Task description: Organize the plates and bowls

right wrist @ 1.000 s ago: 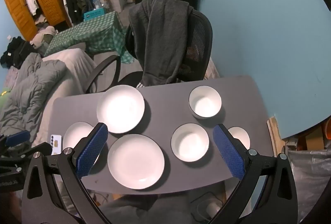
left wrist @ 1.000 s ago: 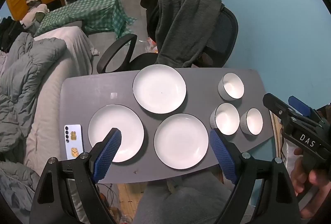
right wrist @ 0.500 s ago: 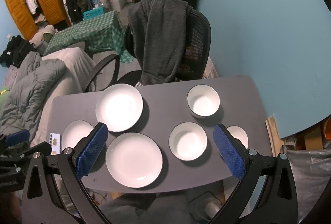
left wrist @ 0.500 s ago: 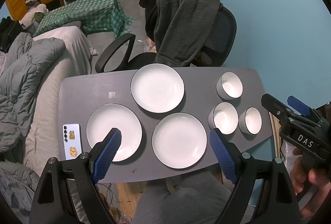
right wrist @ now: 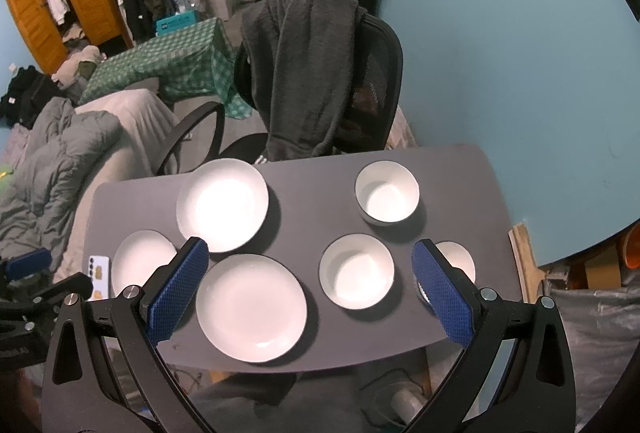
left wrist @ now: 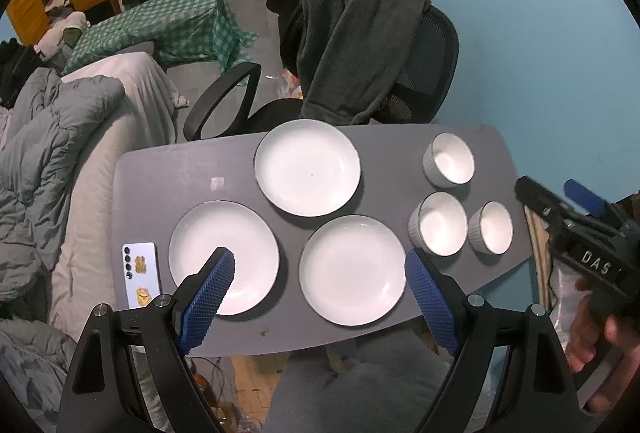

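blue walls (right wrist: 500, 45), draped office chair (right wrist: 372, 89)

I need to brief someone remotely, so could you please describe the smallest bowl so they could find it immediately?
Start at the grey table and go to its right end, where three white bowls cluster. The smallest bowl sits nearest the right edge, beside the middle bowl; it is the narrowest, with ribbed sides.

Three plates (left wrist: 307, 168) (left wrist: 256, 245) (left wrist: 352, 269), three bowls (left wrist: 449, 160) (left wrist: 439, 229) (left wrist: 491, 227), and one phone (left wrist: 139, 275) lie on the desk (left wrist: 168, 169), beyond two tools (left wrist: 320, 287) (right wrist: 308, 287).
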`<state>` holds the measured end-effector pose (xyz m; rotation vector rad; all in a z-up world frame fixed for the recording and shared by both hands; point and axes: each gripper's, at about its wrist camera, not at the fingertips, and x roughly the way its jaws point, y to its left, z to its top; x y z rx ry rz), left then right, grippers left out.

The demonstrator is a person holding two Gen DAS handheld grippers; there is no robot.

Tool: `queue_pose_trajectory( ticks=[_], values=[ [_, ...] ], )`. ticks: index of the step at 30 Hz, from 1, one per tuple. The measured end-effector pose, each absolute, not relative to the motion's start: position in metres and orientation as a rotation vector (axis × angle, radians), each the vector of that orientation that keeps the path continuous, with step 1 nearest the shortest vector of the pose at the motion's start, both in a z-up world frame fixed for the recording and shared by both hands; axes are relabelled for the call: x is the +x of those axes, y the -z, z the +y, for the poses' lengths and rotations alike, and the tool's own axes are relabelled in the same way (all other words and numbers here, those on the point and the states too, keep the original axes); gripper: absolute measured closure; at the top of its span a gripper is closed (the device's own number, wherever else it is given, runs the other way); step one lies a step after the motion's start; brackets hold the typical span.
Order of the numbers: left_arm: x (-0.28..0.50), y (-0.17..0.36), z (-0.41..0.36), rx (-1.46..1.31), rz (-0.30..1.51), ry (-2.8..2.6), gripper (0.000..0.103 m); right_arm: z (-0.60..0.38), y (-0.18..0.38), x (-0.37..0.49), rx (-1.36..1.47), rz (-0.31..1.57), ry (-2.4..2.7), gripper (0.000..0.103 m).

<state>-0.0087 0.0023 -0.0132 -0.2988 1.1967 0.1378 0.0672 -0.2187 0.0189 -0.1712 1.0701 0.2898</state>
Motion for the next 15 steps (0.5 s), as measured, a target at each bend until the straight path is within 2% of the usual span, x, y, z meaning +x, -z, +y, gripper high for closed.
queue_pose_trajectory(
  ticks=[15],
  values=[
    [-0.004, 0.078, 0.021, -0.253, 1.295, -0.123, 0.015, -0.241, 0.019, 0.071, -0.206, 1.091, -0.310, 0.002]
  ],
)
